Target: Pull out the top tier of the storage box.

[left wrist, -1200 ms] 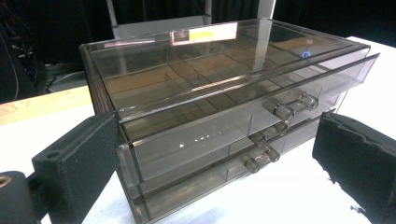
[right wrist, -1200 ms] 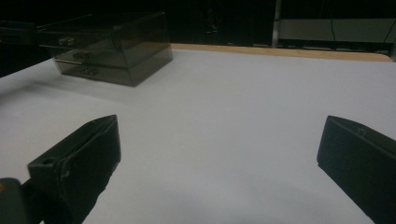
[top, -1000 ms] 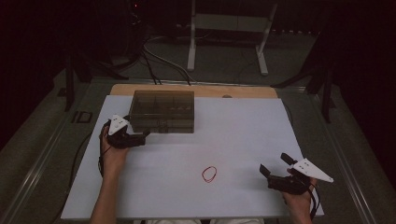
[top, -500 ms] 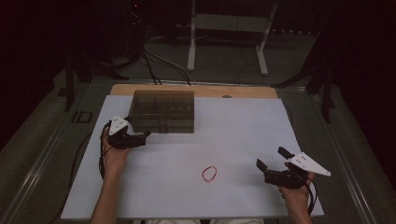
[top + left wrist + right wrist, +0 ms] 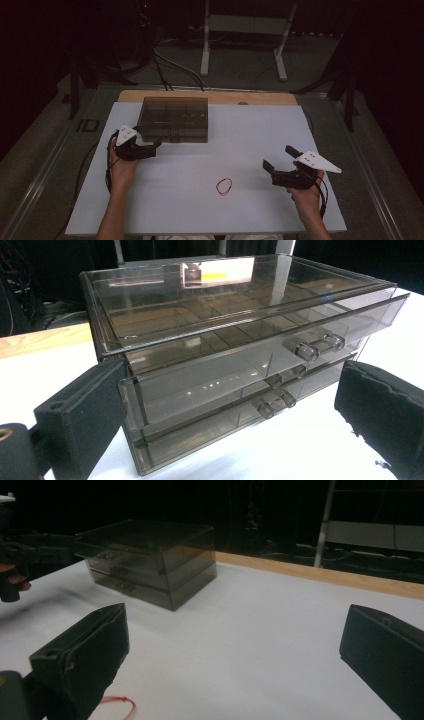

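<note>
Left claw (image 5: 154, 146) spread wide at front of smoky drawer box (image 5: 174, 119) (far left of tabletop (image 5: 260, 130)), gripping nothing; right claw (image 5: 277, 159) likewise wide open, empty, just right of red rubber band (image 5: 224, 186)

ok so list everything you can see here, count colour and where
drawer box: one, smoky clear plastic, three drawers with knobs, far left of the sheet
rubber band: one, red, flat on the sheet near the front, middle
table sheet: one, white, covering the tabletop
wooden edge: one, light brown, along the far side
metal stand: one, pale grey, on the floor beyond the table
cables: several, dark, on the floor beyond
left gripper: one, black, fingers open, at the drawer box's front left corner
right gripper: one, black, fingers open, right of the rubber band
</note>
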